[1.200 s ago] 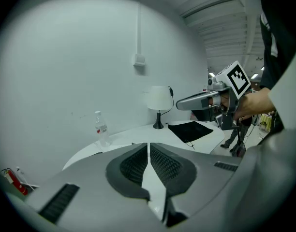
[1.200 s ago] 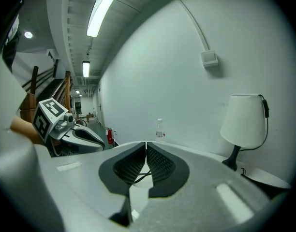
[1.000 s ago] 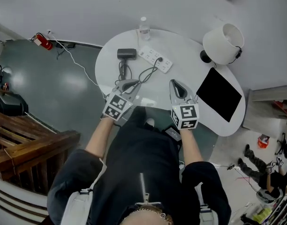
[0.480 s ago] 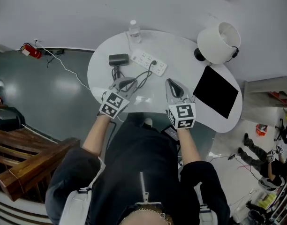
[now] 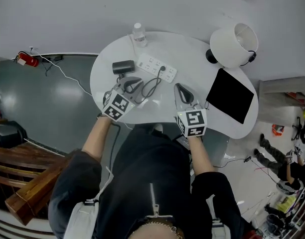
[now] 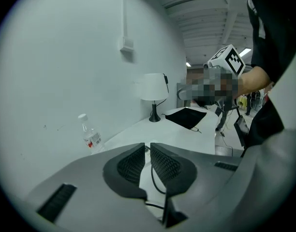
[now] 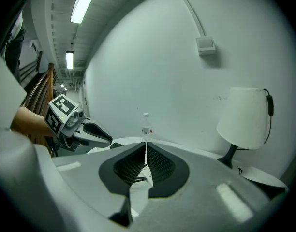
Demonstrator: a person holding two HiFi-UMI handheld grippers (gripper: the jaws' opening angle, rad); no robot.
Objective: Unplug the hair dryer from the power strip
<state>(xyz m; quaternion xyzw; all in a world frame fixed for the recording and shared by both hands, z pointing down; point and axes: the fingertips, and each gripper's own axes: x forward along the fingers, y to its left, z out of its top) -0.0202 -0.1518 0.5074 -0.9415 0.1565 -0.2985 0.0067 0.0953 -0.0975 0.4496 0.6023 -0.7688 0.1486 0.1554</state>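
Both shut, empty: left gripper [image 5: 133,84], right gripper [image 5: 180,87] short of power strip [image 5: 153,63]; hair dryer plug [image 5: 163,69] still seated, pull remains.

The person wears a black top [image 5: 152,168] with a zip [image 5: 153,203] down the front, short dark sleeves [image 5: 75,180] and pale straps [image 5: 82,215] at the shoulders. The left gripper [image 5: 134,82] and right gripper [image 5: 181,87] are grey, with black ribbed pads [image 6: 131,164] on the jaws. Each bears a white cube [image 5: 116,105] with black square markers.

head view: high, steeply down onto the surface [image 5: 202,59] | gripper views: low, near, across it | shared: bottle [image 6: 90,135], lamp [image 7: 244,117]
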